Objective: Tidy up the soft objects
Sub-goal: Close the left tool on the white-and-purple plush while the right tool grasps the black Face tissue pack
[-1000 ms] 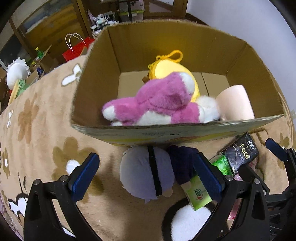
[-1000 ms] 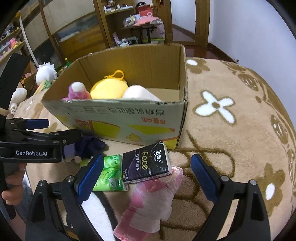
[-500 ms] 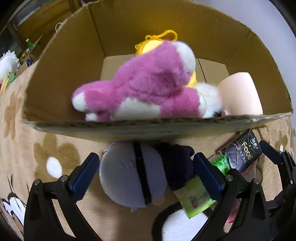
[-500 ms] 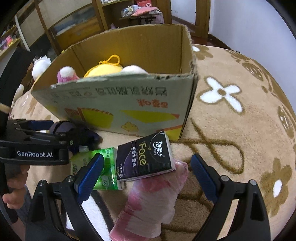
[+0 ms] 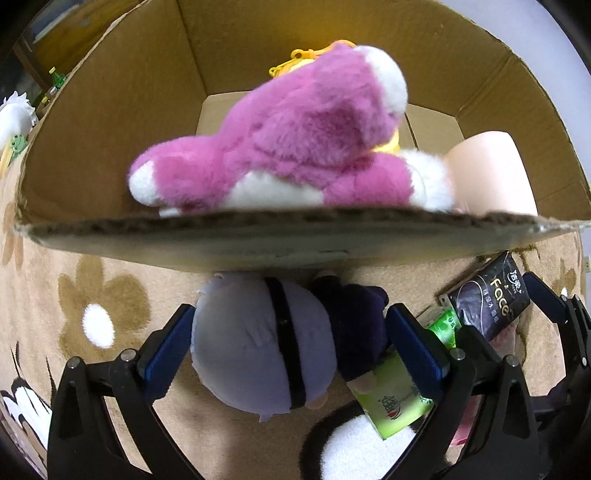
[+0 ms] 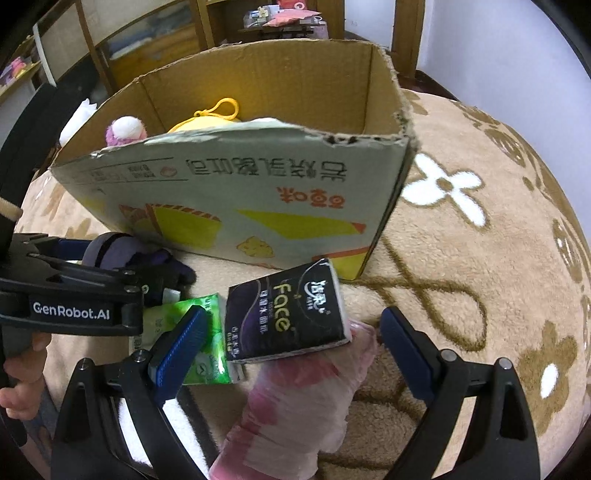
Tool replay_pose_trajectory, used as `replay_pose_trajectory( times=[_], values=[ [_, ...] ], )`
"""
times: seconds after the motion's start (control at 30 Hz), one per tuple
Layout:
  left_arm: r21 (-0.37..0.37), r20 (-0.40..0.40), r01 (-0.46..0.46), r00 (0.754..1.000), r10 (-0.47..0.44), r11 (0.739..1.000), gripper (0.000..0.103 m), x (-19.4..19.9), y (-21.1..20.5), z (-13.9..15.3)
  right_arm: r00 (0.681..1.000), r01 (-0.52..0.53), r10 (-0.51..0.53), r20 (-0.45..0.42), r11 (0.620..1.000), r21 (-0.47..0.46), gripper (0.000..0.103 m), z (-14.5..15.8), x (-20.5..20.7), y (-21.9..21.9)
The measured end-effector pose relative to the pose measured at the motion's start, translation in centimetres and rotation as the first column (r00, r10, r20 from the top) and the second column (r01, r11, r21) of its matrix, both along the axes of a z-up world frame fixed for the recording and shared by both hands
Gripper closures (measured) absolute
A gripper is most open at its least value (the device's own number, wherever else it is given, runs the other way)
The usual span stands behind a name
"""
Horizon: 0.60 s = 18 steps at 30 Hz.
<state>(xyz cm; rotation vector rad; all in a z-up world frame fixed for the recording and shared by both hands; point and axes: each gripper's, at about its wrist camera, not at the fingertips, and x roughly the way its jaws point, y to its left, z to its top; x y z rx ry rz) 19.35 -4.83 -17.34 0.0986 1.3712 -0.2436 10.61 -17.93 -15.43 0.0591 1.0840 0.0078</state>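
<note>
A lavender and dark purple plush (image 5: pixel 266 343) lies on the carpet against the cardboard box (image 5: pixel 258 240). My left gripper (image 5: pixel 291 350) is open with its jaws on either side of the plush; it also shows in the right wrist view (image 6: pixel 110 258). My right gripper (image 6: pixel 291 347) is open around a black Face tissue pack (image 6: pixel 288 314) that rests on a pink wrapped pack (image 6: pixel 295 406). A green tissue pack (image 6: pixel 195 332) lies beside its left finger. Inside the box are a pink plush bear (image 5: pixel 295 136), a yellow plush (image 6: pixel 207 123) and a peach roll (image 5: pixel 487 170).
The box (image 6: pixel 258 206) stands on a beige flowered carpet (image 6: pixel 480 258). Shelves and furniture (image 6: pixel 258 26) stand behind it. A white plush (image 5: pixel 14 118) sits at the far left. A hand (image 6: pixel 22 369) holds the left gripper's handle.
Both grippers have moved forward and lower toward the box. The left jaws now flank the lavender plush, and the right jaws now flank the black tissue pack.
</note>
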Motion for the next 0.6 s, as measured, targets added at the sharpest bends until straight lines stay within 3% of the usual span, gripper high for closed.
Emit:
replay_pose_trajectory(
  times=[0.27, 0.43, 0.6],
  values=[
    [0.016, -0.009, 0.007, 1.0, -0.007, 1.0, 0.008, -1.3, -0.8, -0.3, 1.0, -0.014, 0.015, -0.017, 1.0, 0.028, 0.013, -0.4, 0.5, -0.7],
    [0.034, -0.011, 0.015, 1.0, -0.014, 0.999, 0.009, -1.9, -1.6, -0.4, 0.999, -0.023, 0.024, -0.025, 0.999, 0.027, 0.033, -0.5, 0.6, -0.5],
    [0.05, 0.007, 0.024, 1.0, -0.024, 0.998, 0.01, -2.7, -1.7, -0.2, 0.998, -0.052, 0.052, -0.019, 0.999, -0.008, 0.041, -0.5, 0.4, 0.0]
  ],
)
